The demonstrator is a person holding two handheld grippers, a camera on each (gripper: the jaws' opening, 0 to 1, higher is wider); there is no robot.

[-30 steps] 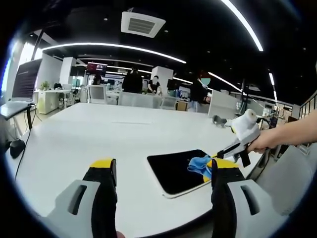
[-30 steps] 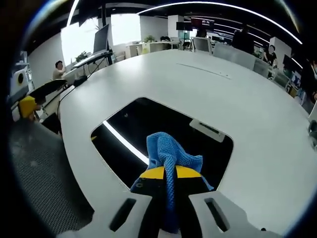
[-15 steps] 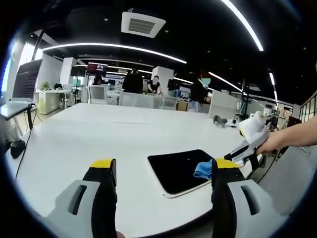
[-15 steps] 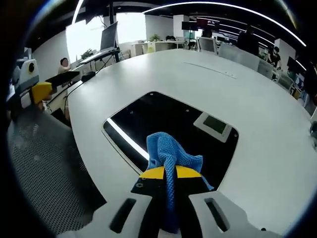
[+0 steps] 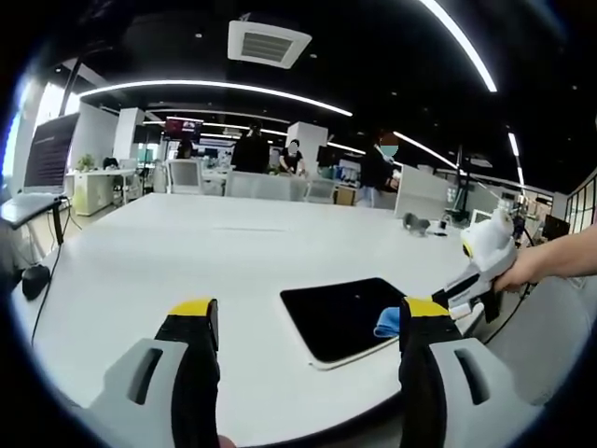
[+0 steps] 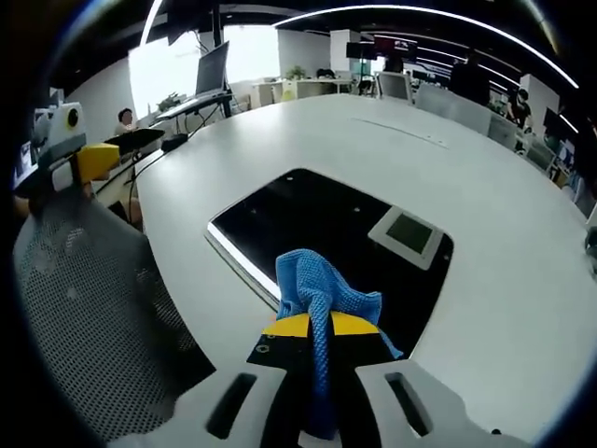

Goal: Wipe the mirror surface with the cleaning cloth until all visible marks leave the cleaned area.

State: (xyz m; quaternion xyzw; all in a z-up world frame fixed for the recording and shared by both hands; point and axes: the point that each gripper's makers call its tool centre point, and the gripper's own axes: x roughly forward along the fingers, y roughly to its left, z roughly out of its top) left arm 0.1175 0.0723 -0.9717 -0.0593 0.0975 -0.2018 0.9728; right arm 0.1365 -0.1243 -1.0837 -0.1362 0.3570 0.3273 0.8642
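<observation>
A dark rectangular mirror with a white rim lies flat on the white table. My right gripper is shut on a blue cleaning cloth, which rests over the mirror's near edge. In the left gripper view the cloth shows at the mirror's right end, with the right gripper held by a hand just behind it. My left gripper is open above the table, short of the mirror, with nothing between its fingers. It also appears at the left edge of the right gripper view.
The mirror reflects a ceiling light strip and a ceiling vent. A mesh chair back stands beside the table edge. Monitors, desks and several people fill the far office. A small object sits far right on the table.
My right gripper has drawn the cloth back across the mirror toward its near end. The left gripper has stayed where it was, open.
</observation>
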